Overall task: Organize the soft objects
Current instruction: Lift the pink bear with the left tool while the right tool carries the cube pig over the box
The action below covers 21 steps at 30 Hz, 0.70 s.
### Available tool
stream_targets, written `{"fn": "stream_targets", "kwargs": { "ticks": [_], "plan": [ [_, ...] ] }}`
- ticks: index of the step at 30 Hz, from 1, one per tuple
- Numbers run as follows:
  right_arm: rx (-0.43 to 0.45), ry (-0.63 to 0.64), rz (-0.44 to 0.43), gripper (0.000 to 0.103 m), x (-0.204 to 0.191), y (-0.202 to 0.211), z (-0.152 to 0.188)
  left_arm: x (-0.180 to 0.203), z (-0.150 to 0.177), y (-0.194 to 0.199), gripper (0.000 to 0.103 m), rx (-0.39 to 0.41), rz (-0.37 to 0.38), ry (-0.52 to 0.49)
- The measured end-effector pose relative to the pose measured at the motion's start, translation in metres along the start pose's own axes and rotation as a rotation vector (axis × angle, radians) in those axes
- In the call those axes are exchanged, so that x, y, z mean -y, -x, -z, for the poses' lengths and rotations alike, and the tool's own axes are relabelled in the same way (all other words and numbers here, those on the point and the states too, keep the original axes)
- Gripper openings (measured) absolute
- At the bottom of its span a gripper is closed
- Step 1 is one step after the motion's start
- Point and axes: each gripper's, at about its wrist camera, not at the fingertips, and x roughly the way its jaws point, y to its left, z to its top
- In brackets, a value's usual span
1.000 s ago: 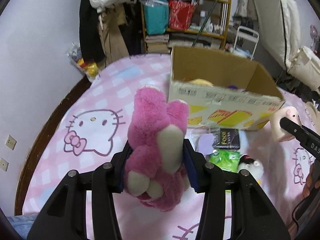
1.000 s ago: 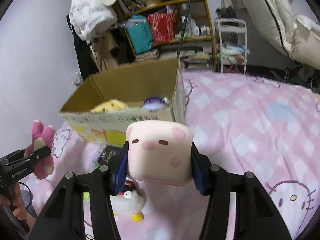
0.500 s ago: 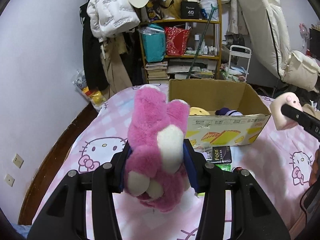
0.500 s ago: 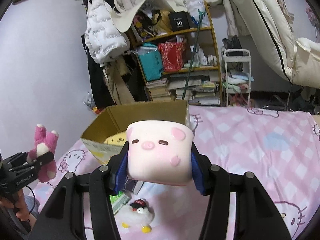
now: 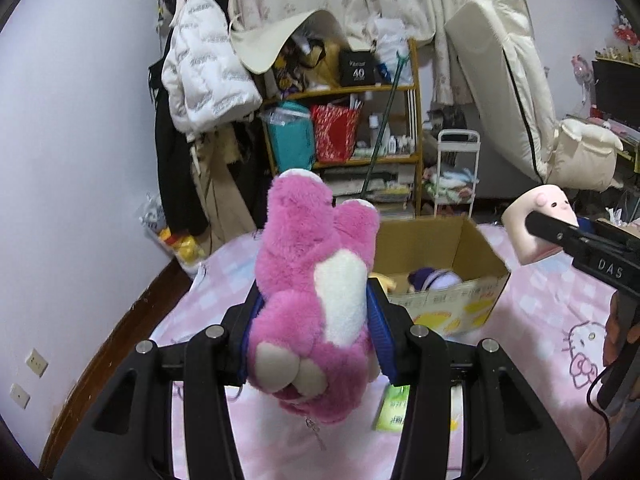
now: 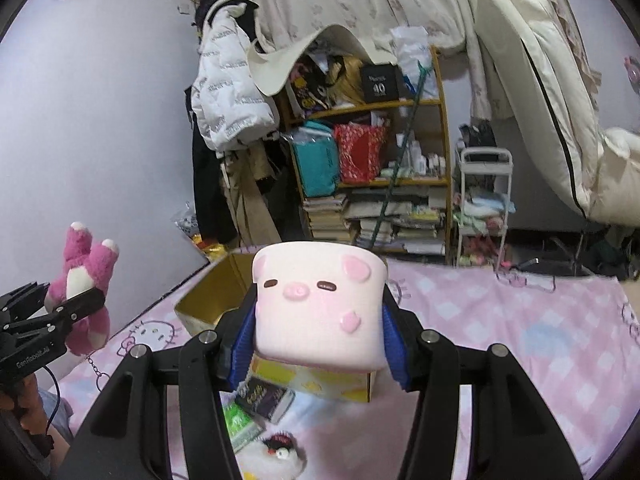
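Note:
My left gripper (image 5: 314,336) is shut on a pink plush bear (image 5: 316,292), held up above the bed; the same bear (image 6: 86,292) shows at the left of the right wrist view. My right gripper (image 6: 318,320) is shut on a square pale pink pig cushion (image 6: 318,304), also seen from the left wrist as the cushion (image 5: 538,224) at right. An open cardboard box (image 5: 452,280) sits on the bed below and beyond both, holding a purple plush (image 5: 434,280) and a yellow one.
The bed has a pink checked sheet (image 6: 520,344). In front of the box (image 6: 208,300) lie a dark packet (image 6: 266,396), a green packet (image 6: 236,424) and a small white plush chick (image 6: 276,456). A cluttered shelf (image 6: 372,176), hanging coats and a white cart stand behind.
Both grippers have risen with their toys and tilted upward, so the box and bed have dropped lower in both views and more of the shelf and curtains shows.

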Motion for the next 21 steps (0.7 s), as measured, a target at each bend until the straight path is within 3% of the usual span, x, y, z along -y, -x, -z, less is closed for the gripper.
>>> {"fn": "stream_targets", "kwargs": {
  "ticks": [7,13,21],
  "plan": [
    [0.03,0.02,-0.009,0.058,-0.002,-0.017,-0.025,0.008,-0.042,-0.007,0.047,0.05,0.045,0.013],
    [0.063,0.068,-0.005,0.058,-0.006,-0.028,-0.046,0.022,-0.072,-0.022,0.047,0.111,0.036,-0.044],
    [0.102,0.085,-0.009,0.058,-0.011,-0.044,-0.045,0.024,-0.067,-0.05,0.047,0.119,0.033,-0.014]
  ]
}}
